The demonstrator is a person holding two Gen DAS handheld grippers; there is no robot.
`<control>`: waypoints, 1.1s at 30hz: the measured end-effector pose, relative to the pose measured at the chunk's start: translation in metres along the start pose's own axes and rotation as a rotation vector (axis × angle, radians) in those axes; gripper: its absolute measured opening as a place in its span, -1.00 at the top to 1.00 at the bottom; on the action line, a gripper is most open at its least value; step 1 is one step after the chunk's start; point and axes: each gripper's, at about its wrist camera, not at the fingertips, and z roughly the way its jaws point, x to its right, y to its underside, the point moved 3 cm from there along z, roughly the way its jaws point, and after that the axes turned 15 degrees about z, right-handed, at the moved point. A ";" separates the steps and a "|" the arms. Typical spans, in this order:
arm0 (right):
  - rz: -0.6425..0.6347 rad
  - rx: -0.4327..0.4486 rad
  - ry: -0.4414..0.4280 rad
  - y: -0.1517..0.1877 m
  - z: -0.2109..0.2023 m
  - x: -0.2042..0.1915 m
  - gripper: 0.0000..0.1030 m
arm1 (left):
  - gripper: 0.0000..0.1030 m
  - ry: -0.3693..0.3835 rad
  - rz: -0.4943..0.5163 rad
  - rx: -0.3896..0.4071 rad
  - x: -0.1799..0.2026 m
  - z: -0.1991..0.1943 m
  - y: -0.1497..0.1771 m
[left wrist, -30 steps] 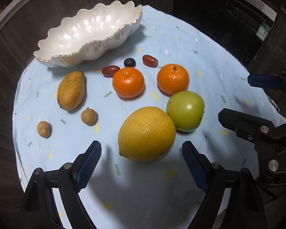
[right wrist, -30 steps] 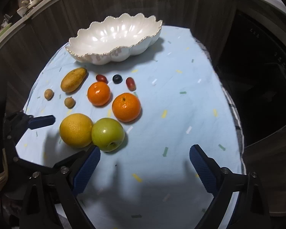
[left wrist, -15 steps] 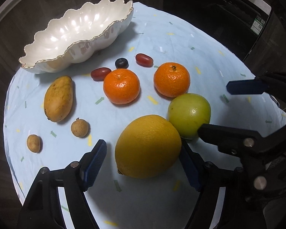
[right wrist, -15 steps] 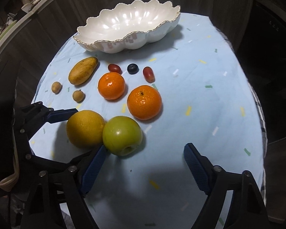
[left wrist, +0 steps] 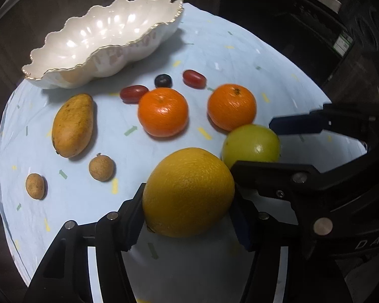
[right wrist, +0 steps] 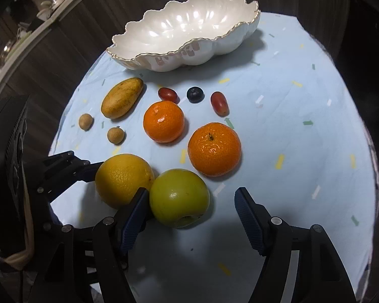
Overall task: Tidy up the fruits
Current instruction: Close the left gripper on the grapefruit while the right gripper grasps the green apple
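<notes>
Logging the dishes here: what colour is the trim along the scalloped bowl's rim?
Gold trim on the white bowl, clearest in the right wrist view.

Overhead glare, dark fisheye edges, soft shadows

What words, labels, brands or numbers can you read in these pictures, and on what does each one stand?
"DAS": pale letters cut off by the picture's edge, on the black housing of the right tool.
Green and white sticker on the dark appliance: print too small to read.
Nothing else shows any text.
</notes>
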 end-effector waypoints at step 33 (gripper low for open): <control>-0.062 0.095 -0.061 0.012 -0.042 -0.019 0.05 | -0.11 -0.127 -0.141 0.063 0.002 -0.049 0.019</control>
